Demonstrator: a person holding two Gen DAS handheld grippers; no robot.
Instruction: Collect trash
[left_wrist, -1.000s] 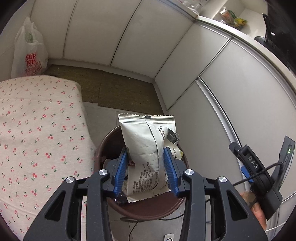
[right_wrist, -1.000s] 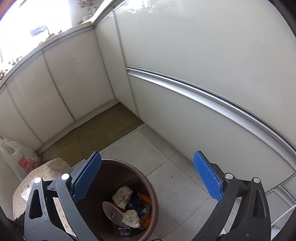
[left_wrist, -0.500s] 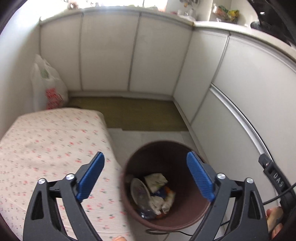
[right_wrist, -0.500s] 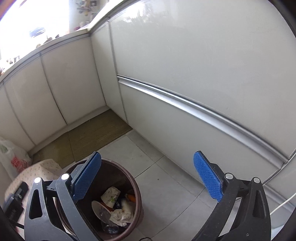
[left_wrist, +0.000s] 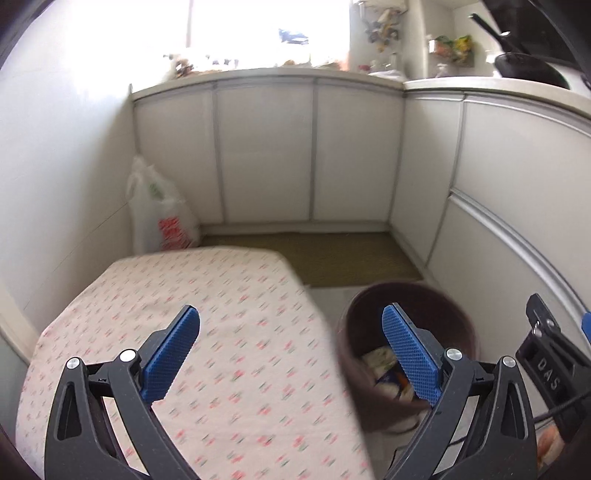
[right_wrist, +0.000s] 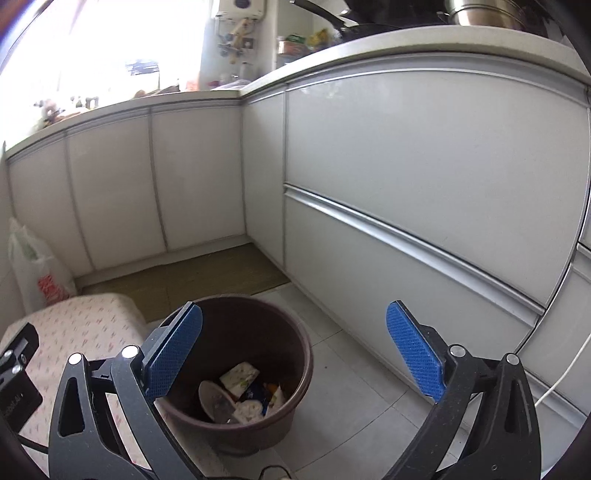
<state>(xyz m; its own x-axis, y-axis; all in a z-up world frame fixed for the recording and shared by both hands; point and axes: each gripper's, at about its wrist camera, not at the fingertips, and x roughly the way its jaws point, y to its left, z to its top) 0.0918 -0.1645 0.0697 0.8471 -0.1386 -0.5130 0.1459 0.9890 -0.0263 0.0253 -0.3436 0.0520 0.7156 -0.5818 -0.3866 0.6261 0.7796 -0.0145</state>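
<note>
A brown round trash bin (right_wrist: 266, 325) stands on the tiled floor beside the table. It holds several wrappers and a crumpled white packet (right_wrist: 240, 376). The bin also shows in the left wrist view (left_wrist: 436, 306), low right. My left gripper (left_wrist: 291, 350) is open and empty, above the floral tablecloth's right edge, with its right finger over the bin. My right gripper (right_wrist: 295, 350) is open and empty, above and just right of the bin.
A table with a floral cloth (left_wrist: 207, 332) fills the left. A white plastic bag (left_wrist: 162, 218) leans in the far corner. White cabinet fronts (right_wrist: 424, 184) run along the back and right. A woven mat (right_wrist: 184, 280) lies beyond the bin. A white cable (right_wrist: 565, 376) lies at right.
My left gripper opened and let go of the white snack packet, which dropped into the bin. The left gripper then swung left over the table. The right gripper tilted upward, still open.
</note>
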